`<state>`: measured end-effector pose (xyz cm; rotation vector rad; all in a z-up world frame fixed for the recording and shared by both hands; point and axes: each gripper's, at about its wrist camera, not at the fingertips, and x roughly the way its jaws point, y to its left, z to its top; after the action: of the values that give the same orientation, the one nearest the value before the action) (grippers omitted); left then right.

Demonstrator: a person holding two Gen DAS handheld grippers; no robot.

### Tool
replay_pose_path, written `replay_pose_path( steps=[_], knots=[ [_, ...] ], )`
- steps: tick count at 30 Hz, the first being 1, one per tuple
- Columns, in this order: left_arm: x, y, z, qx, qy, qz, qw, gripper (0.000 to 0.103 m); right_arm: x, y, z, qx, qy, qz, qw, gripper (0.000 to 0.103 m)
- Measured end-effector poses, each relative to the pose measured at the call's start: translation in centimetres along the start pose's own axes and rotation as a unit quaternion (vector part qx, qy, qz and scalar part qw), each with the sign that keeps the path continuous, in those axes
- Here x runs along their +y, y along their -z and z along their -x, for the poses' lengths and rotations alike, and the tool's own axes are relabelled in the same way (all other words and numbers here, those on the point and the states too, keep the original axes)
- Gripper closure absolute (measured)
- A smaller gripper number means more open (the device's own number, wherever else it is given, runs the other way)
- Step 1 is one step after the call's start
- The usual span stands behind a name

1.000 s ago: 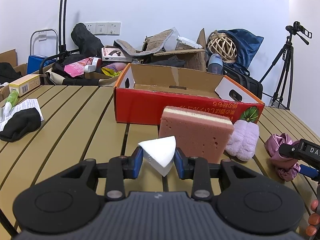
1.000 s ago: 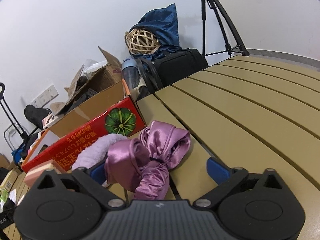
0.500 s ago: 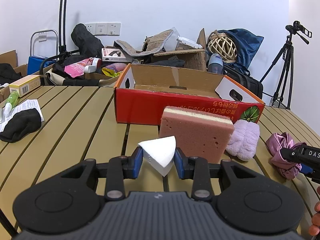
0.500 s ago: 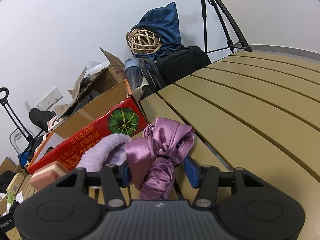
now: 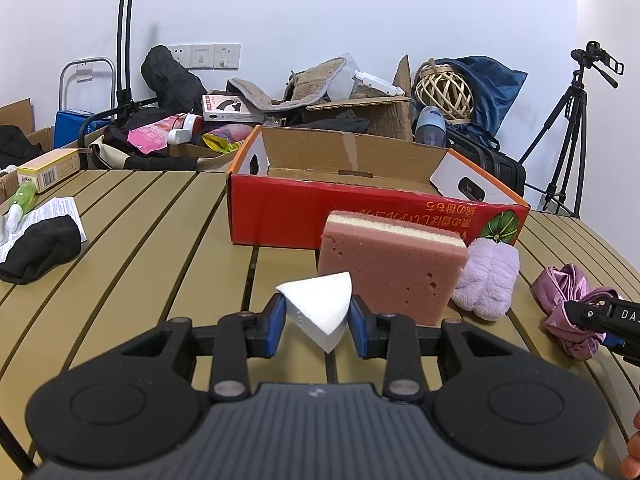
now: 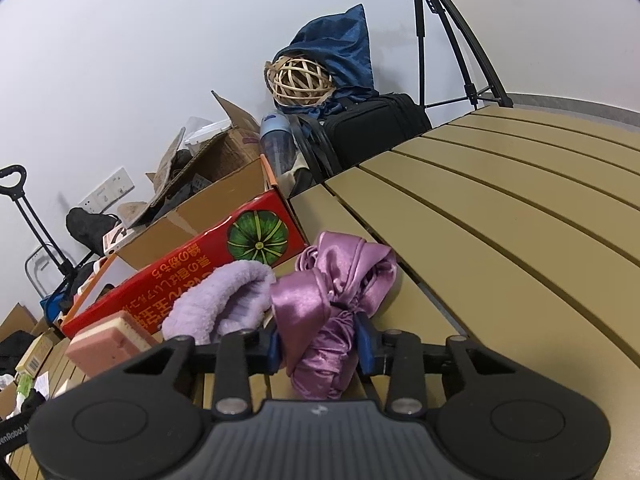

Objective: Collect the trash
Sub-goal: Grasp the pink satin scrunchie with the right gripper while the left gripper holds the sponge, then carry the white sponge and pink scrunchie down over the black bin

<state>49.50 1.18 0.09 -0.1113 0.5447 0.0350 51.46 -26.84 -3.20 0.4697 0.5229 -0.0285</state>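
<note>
My left gripper point(image 5: 318, 324) is shut on a white wedge-shaped scrap point(image 5: 320, 304), held just above the slatted table. Beyond it stand a pink sponge point(image 5: 392, 268), a lilac fluffy cloth point(image 5: 488, 276) and the open red cardboard box point(image 5: 280, 212). At the right, a crumpled purple satin cloth point(image 5: 568, 292) lies on the table with a finger of my right gripper against it. In the right wrist view my right gripper point(image 6: 319, 346) is closing, both blue pads pressing the satin cloth point(image 6: 340, 276). The lilac cloth point(image 6: 224, 300) lies just left of it.
A black sock point(image 5: 40, 248), a printed leaflet point(image 5: 60, 208), a green tube point(image 5: 22, 200) and a yellow carton point(image 5: 48, 168) lie at the table's left. Boxes, bags and a wicker ball point(image 5: 444, 92) pile up behind the table. A tripod point(image 5: 568, 140) stands at the right.
The right gripper's jaws have come together from wide apart onto the purple satin cloth, bunching it. The left gripper and its white scrap have not moved.
</note>
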Motion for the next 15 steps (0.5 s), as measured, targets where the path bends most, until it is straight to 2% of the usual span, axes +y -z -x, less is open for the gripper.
replay_pose_path(
  steps=[15],
  knots=[
    [-0.3, -0.1, 2.2, -0.009, 0.006, -0.007, 0.9999, 0.069, 1.9, 0.5, 2.7, -0.001, -0.002, 0.043, 0.999, 0.071]
  ],
)
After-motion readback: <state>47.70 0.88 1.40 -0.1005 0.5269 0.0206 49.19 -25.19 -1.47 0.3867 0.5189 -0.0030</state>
